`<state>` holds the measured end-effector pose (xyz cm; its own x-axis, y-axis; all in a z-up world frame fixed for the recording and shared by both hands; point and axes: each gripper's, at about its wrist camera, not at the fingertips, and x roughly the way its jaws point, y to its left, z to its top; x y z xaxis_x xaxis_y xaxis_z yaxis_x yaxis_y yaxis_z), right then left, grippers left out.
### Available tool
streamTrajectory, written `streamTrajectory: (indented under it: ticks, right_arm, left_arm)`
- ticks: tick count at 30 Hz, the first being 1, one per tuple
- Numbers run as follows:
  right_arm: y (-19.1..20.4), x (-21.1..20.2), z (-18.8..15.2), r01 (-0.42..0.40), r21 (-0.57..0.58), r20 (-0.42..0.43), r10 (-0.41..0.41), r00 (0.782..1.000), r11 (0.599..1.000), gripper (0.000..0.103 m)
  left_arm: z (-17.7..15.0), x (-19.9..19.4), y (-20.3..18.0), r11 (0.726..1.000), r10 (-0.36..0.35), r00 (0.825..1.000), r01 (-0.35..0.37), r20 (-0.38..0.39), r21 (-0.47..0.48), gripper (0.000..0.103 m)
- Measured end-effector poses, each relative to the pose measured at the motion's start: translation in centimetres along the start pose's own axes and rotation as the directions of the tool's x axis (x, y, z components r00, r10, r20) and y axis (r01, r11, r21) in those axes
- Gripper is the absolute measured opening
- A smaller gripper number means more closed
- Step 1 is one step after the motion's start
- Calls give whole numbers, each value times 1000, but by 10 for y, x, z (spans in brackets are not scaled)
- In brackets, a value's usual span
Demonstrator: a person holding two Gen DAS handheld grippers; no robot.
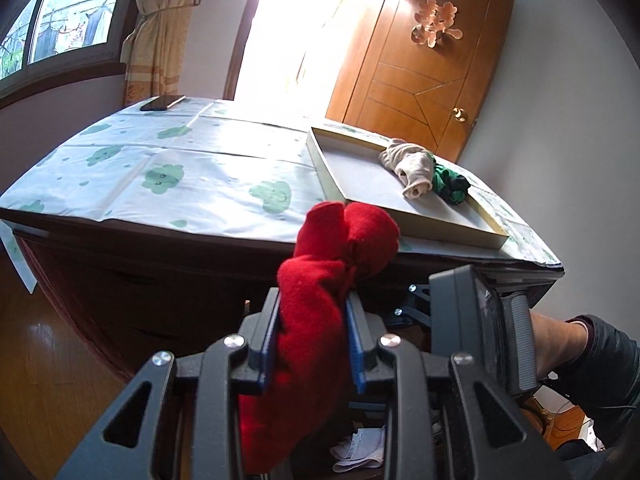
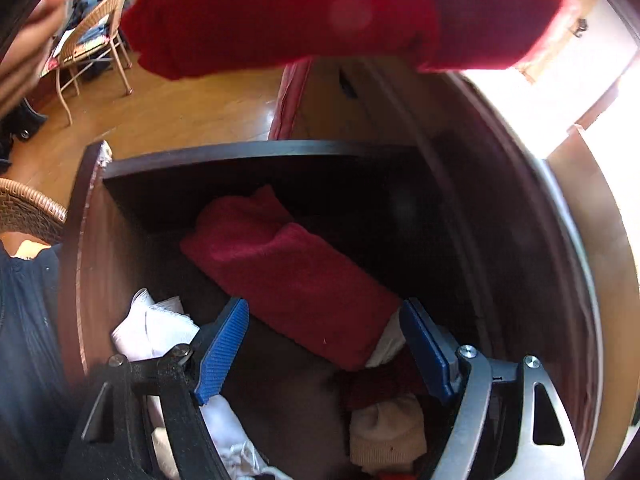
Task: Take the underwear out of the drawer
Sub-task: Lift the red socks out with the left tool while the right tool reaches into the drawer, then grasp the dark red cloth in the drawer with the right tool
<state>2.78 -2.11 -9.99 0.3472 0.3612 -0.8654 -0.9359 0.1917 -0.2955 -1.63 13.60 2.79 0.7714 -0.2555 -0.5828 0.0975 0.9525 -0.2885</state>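
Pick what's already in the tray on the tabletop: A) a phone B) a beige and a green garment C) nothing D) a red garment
B: the tray holds a beige garment and a green garment; the red garment is clamped in the left gripper, short of the tray.

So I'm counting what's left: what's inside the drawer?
Inside the drawer: a red towel, white garments, a beige garment. Anything beneath them is hidden.

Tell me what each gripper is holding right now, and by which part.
The left gripper is shut on the red fleecy garment, pinched around its middle. The right gripper is open above the dark wooden drawer, holding nothing.
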Motion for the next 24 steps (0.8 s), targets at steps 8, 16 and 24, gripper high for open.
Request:
streamTrajectory:
  ticks: [8,16,24]
  right_arm:
    - [16,35,22,-8,-88,-71,2,998,996,79]
    - [14,48,21,-96,28,-112,98,989,995,61]
    - [17,29,18,-57,99,-89,66,994,993,26]
  left_arm:
    - [0,0,1,1000,-8,1000,8,-5,-5,28]
    - [0,0,1,1000,-13,1000,13,-6,-10,28]
    - [-2,3,-3,1000,-16,1000,16,-13,-6,28]
